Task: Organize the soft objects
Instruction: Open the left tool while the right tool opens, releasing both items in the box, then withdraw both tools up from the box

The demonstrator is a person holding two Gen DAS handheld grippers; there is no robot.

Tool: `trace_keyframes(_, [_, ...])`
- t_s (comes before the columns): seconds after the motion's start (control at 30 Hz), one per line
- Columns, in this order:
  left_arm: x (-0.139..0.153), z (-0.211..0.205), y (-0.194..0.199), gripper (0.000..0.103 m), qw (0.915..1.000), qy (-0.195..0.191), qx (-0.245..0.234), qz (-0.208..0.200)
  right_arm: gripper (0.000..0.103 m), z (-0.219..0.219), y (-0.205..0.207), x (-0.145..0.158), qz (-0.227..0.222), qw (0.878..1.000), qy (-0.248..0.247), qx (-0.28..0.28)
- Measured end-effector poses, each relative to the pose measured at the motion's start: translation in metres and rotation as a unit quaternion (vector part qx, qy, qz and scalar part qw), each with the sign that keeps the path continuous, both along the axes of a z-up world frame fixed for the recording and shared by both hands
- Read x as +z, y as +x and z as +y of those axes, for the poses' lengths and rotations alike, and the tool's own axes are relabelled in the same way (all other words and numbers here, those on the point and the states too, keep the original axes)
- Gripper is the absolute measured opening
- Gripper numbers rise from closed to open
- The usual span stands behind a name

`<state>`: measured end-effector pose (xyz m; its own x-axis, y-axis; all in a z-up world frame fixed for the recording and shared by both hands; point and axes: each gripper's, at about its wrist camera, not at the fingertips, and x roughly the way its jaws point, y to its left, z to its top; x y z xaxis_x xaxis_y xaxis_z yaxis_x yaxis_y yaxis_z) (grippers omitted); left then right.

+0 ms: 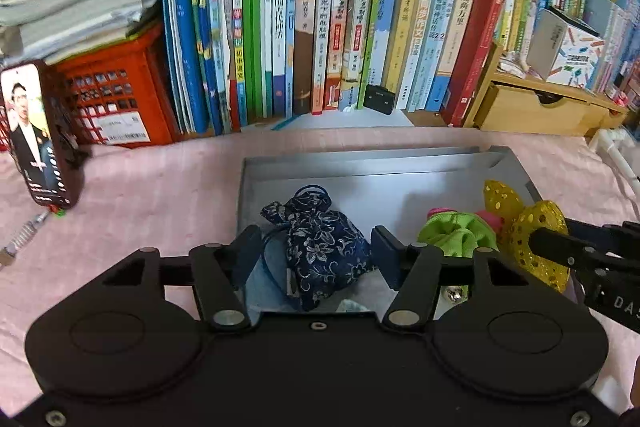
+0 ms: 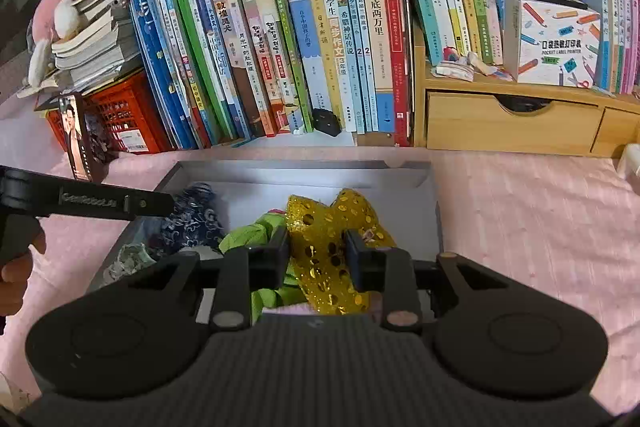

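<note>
Straddling the dark blue flowered drawstring cloth pouch (image 1: 326,247), the left tool (image 1: 316,247) is wide open, its fingers clear of the cloth. The right tool (image 2: 318,255) pinches the gold sequined fabric bow (image 2: 328,247), beside a lime green ruffled scrunchie (image 2: 248,237). All lie inside the shallow grey cardboard box (image 1: 360,167) on the pink tabletop (image 1: 140,195). These things look light and crushable; I judge the pouch's gathered neck gives the surest hold.

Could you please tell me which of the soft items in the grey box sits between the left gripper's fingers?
The navy floral drawstring pouch, on the box's left side. The green scrunchie and gold sequinned fabric lie further right, by the right gripper.
</note>
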<state>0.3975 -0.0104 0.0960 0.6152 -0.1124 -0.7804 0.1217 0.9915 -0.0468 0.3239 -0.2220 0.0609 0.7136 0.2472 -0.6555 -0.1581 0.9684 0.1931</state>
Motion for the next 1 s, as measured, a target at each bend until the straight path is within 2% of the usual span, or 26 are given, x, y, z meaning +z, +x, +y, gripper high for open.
trace_keyframes(0.07, [0.007,-0.002,-0.008,0.062,1.0000,0.001,-0.005,-0.007,0.043,0.000,-0.004,0.003,-0.004,1.000,0.000,0.000])
trace_keyframes(0.17, [0.019,-0.008,-0.025,0.064,0.9997,0.007,-0.016,-0.019,0.054,-0.001,-0.014,0.011,-0.015,1.000,0.002,0.003])
trace_keyframes(0.43, [0.046,-0.021,-0.075,0.073,0.9969,0.008,-0.059,-0.051,0.058,-0.005,-0.047,0.040,-0.047,0.999,0.008,0.013])
trace_keyframes(0.6, [0.057,-0.030,-0.112,0.074,0.9939,0.006,-0.091,-0.062,0.061,-0.012,-0.074,0.051,-0.054,0.998,0.010,0.010])
trace_keyframes(0.8, [0.056,-0.034,-0.158,0.074,0.9903,-0.023,-0.119,-0.068,0.064,-0.022,-0.109,0.057,-0.056,0.998,0.007,0.005])
trace_keyframes(1.0, [0.043,-0.041,-0.193,0.073,0.9887,-0.026,-0.137,-0.054,0.067,-0.037,-0.138,0.053,-0.048,0.999,0.013,0.000])
